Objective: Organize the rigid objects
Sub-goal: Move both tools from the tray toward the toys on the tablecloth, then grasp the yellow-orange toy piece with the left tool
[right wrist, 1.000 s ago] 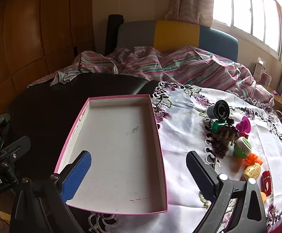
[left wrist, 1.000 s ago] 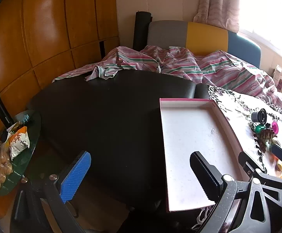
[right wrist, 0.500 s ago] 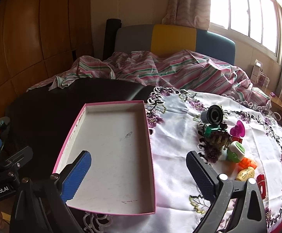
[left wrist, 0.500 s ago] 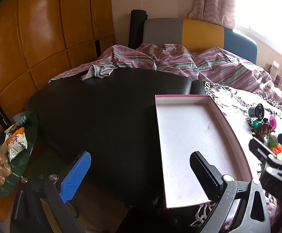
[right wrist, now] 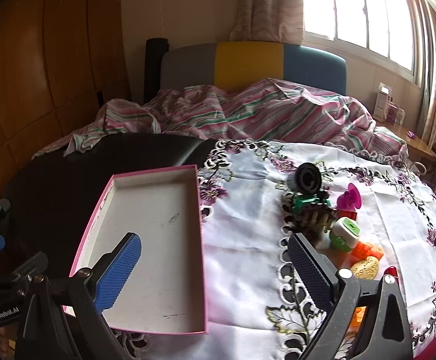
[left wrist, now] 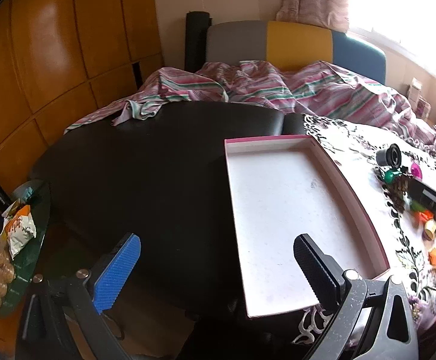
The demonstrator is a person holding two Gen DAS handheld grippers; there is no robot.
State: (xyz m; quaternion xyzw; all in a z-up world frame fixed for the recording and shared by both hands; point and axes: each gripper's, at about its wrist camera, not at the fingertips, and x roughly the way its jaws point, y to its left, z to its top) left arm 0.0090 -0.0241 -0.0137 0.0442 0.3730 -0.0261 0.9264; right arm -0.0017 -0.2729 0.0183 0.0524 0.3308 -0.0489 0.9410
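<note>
A shallow pink-rimmed tray with a bare white floor lies on the table; it also shows in the left wrist view. Right of it, small rigid objects cluster on the flowered cloth: a black cap, a magenta piece, a green-and-white block, an orange piece, a yellow oval. My right gripper is open and empty above the tray's near right edge. My left gripper is open and empty at the tray's near left corner.
A black tabletop spreads left of the tray. A striped blanket lies behind, before a grey, yellow and blue headboard. A glass side table with snack bags stands low at the left. Wooden panels line the left wall.
Both grippers have shifted: the tray and the object cluster sit further left and closer in the right wrist view. Both stay open and empty.
</note>
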